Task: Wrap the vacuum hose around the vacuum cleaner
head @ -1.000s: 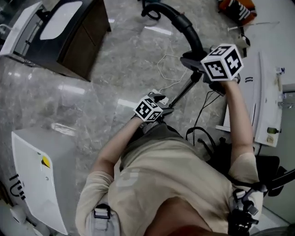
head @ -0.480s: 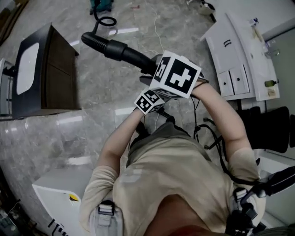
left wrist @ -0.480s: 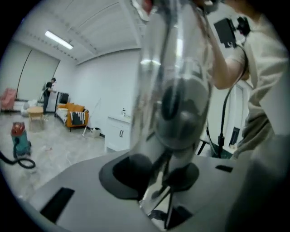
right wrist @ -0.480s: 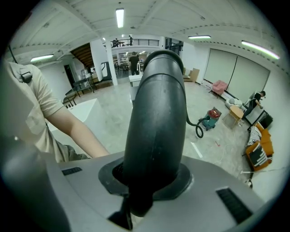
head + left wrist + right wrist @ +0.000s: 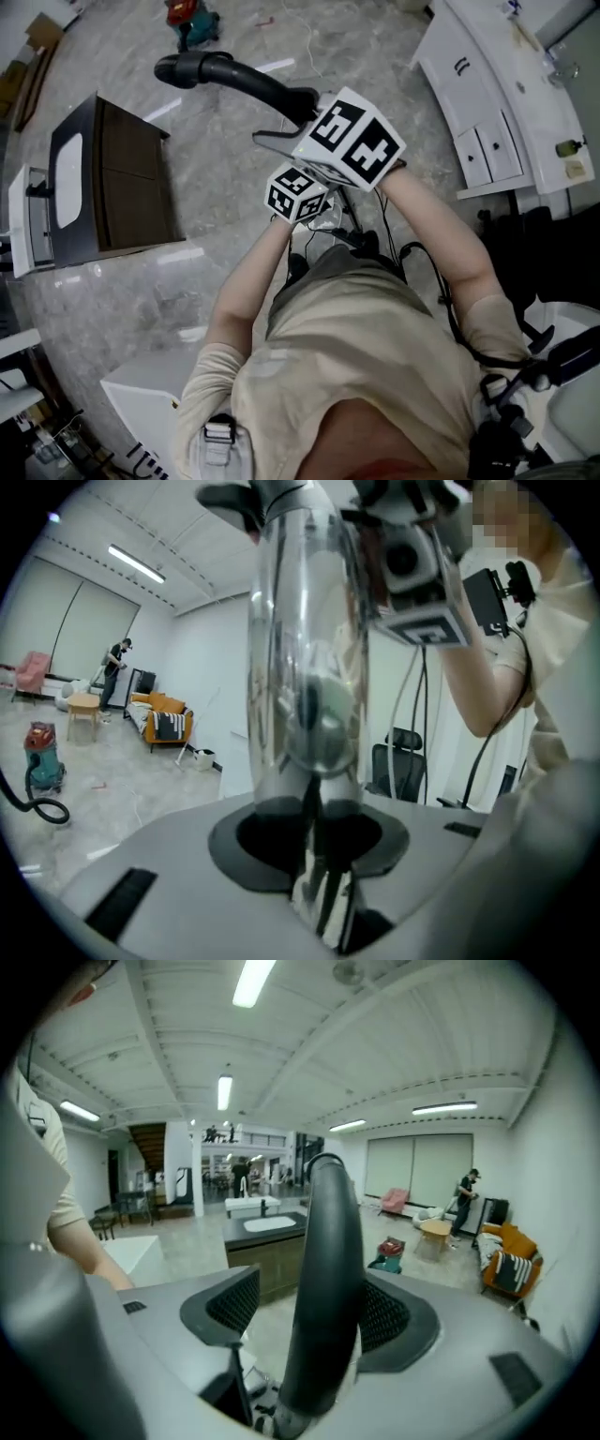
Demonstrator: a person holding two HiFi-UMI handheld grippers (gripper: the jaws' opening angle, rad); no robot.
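Observation:
A black curved vacuum tube (image 5: 244, 80) sticks out up and to the left from my two grippers, which sit close together in front of the person's chest. In the right gripper view this black tube (image 5: 328, 1269) runs up between the jaws of my right gripper (image 5: 314, 1312). Those jaws have just been opening, and a gap shows beside the left pad. My left gripper (image 5: 309, 827) has just been closing, and its pads now sit against a shiny metal wand (image 5: 305, 649) that rises between them. My right gripper (image 5: 412, 564) shows just above it.
On the marble floor stand a dark vanity with a white basin (image 5: 103, 183) at the left and a white cabinet (image 5: 487, 103) at the right. A small red and teal vacuum (image 5: 187, 21) sits far ahead. Black cables (image 5: 375, 248) hang by the person's legs. A white box (image 5: 150, 403) is low left.
The black tube has swung from the upper right to point left. My left gripper rose and came up beside the right one. The right jaws opened around the tube.

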